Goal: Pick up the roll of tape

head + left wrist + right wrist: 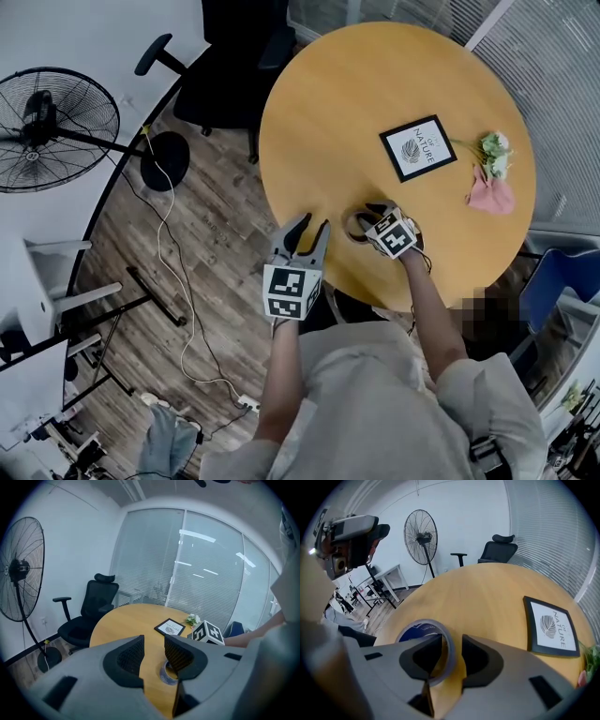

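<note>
Where the round wooden table [347,84] curves nearest the person, item one: the roll of tape [354,225], lying flat on the wood close to the near edge, blue print showing inside its ring [417,631].

Item two: right gripper [366,216], tilted steeply down over the roll. Its tongs [452,641] are spread and straddle the roll's wall, one jaw inside the ring, the other outside. A sliver of table shows between the wall and the outer jaw, so nothing is pinched.

Item three: left gripper [314,225], just off the table's near edge, to the left of the roll and apart from it. Its tongs [153,641] are spread with nothing between them; the roll [165,676] shows beyond the gap.

Item four: black-framed leaf print [418,148], flat, further across the table.

Item five: small flower bunch [493,153] with a pink piece [490,195] just beside it, at the table's right edge.

Item six: standing fan [56,127] and black office chair [234,56], on the floor beyond the table.
</note>
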Demonstrator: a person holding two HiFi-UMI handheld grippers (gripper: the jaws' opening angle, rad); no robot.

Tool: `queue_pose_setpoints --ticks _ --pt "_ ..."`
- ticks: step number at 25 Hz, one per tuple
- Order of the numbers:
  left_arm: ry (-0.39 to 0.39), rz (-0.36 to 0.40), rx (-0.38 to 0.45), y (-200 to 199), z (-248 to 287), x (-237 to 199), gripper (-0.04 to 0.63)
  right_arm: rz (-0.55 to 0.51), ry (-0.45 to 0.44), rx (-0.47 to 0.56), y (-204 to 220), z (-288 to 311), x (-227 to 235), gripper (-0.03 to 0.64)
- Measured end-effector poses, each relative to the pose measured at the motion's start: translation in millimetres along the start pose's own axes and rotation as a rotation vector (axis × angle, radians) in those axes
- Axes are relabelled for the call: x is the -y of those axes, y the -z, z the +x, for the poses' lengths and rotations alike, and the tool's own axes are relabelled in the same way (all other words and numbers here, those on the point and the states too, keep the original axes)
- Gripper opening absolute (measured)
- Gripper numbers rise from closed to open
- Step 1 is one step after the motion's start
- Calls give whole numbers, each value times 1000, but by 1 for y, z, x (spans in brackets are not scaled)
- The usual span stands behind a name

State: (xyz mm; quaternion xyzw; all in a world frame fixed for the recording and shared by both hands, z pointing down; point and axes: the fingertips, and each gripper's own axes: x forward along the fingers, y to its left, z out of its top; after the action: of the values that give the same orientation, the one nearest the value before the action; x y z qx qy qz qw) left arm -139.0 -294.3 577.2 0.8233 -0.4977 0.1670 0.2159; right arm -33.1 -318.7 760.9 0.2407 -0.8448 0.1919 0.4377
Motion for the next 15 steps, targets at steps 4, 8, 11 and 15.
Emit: queue_pose_setpoints --ticks 4,8,11,15 --pt "-1 3 -6 -5 4 -9 124 -2 -11 -19 -1 4 -1 120" --pt "-1 4 -10 -9 7 -14 124 -9 -24 -23 -2 5 -5 83" --pt "1 6 -11 -8 10 -12 124 -24 -17 -25 -1 4 -3 80" --pt "-2 5 -13 -6 9 -10 124 -57 -6 -38 0 2 -3 60"
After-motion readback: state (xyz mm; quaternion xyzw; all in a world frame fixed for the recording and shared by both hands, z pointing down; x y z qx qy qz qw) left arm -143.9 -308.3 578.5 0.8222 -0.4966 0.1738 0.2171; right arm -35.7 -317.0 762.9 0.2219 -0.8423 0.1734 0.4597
